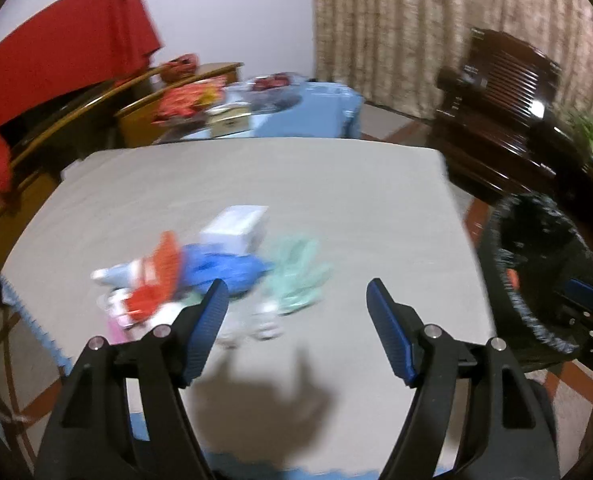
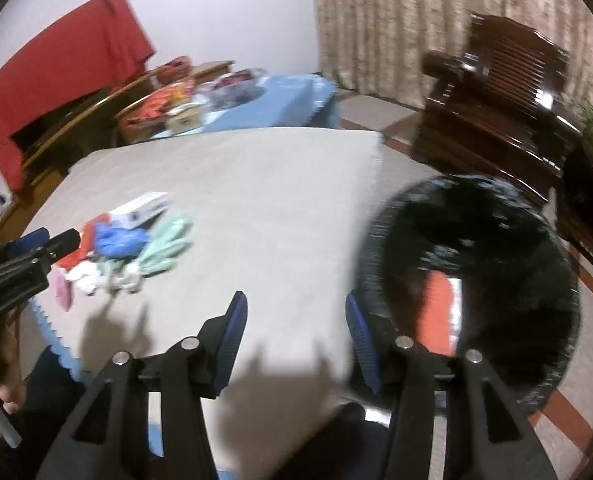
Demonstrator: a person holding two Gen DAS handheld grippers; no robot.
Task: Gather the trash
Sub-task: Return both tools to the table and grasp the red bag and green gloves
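Orange, blue and pale green wrappers form the trash pile [image 1: 212,276] on the grey table cover [image 1: 336,184], with a white box [image 1: 238,226] at its far edge. The black-lined bin [image 2: 480,288] stands just off the table's right side, an orange packet [image 2: 440,312] already inside, probably placed there for short carries. The left gripper [image 1: 296,300] points at the pile, jaws wide apart and empty. The right gripper [image 2: 292,312] hangs near the bin, jaws parted, holding nothing.

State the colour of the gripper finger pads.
Blue, ribbed pads on black arms, clearest in the left wrist view.
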